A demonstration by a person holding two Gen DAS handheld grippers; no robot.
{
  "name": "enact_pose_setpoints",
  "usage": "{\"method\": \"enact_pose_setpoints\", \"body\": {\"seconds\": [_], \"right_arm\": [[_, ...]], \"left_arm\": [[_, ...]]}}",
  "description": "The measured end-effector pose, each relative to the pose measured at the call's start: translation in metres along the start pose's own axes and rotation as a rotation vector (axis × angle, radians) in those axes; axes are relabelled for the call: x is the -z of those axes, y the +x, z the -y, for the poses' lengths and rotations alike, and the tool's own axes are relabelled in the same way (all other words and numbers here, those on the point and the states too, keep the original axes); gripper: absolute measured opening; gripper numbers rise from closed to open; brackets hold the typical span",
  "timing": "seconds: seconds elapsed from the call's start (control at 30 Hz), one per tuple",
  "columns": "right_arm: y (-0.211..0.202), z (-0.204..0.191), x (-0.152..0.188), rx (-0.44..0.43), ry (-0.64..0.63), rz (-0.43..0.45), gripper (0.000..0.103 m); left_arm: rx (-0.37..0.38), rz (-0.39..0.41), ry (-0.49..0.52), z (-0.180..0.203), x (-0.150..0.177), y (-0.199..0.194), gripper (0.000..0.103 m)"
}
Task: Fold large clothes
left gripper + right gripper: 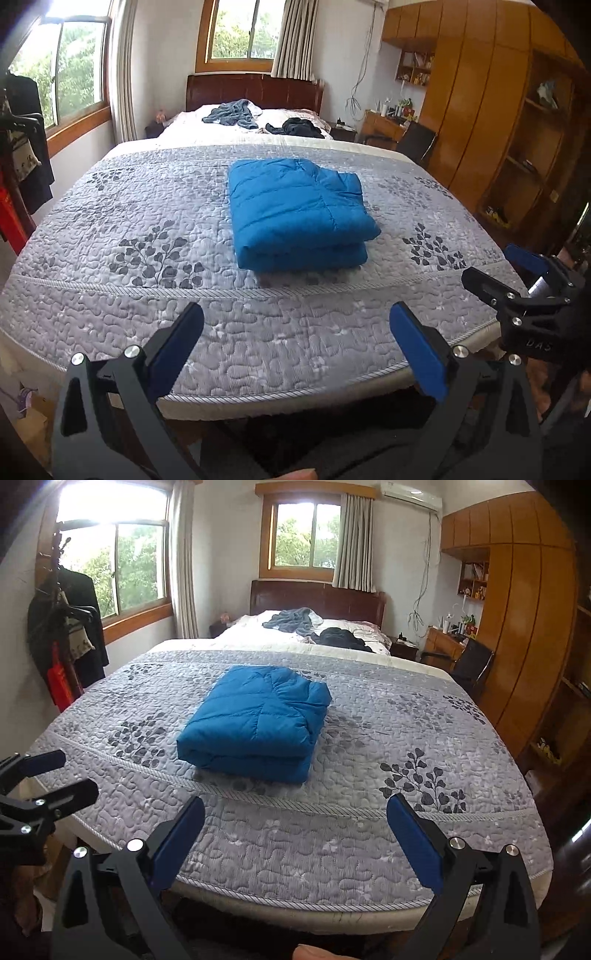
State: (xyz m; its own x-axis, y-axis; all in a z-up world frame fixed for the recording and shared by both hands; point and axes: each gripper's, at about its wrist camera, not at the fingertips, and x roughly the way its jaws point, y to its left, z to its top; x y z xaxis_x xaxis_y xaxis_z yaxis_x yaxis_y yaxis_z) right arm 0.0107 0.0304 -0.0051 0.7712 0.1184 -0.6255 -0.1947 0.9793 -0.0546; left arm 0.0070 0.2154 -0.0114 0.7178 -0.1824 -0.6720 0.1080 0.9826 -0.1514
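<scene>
- Blue quilted down jacket [297,214], folded into a thick rectangular bundle of stacked layers, lies on the grey leaf-patterned quilted bedspread [147,206], toward the foot half of the bed and clear of its edges.
- Left gripper [295,347], black with blue pads, is held over the foot edge of the bed, jaws spread wide and holding nothing; it is well apart from the jacket.
- Right gripper [295,830], of the same build, is likewise spread wide and empty, also back at the foot edge.
- Two crumpled garments lie near the dark wooden headboard [317,598]: a grey-blue one [295,620] and a black one [341,637], both unfolded.
- Step in hand, as a judgement: the blue jacket appears finished, its edges roughly aligned, with both tools withdrawn from it.
- Next move, as a judgement: either shift the bundle aside or reach to the far end for another garment, which calls for a long reach past the jacket and a clear spread of bedspread to lay it flat.
</scene>
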Motion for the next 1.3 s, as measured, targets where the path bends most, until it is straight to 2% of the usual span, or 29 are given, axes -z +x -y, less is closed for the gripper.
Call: {"method": "enact_pose_setpoints", "body": {"seconds": [0.5, 1.3], "right_arm": [[0.0018, -0.0027, 0.0000, -0.021, -0.005, 0.006, 0.099], [0.0028, -0.0018, 0.0039, 0.001, 0.006, 0.027, 0.099]], "left_arm": [[0.021, -0.008, -0.027, -0.0064, 0.0016, 0.0065, 0.100], [0.021, -0.011, -0.025, -0.0077, 0.0009, 0.0093, 0.100]]}}
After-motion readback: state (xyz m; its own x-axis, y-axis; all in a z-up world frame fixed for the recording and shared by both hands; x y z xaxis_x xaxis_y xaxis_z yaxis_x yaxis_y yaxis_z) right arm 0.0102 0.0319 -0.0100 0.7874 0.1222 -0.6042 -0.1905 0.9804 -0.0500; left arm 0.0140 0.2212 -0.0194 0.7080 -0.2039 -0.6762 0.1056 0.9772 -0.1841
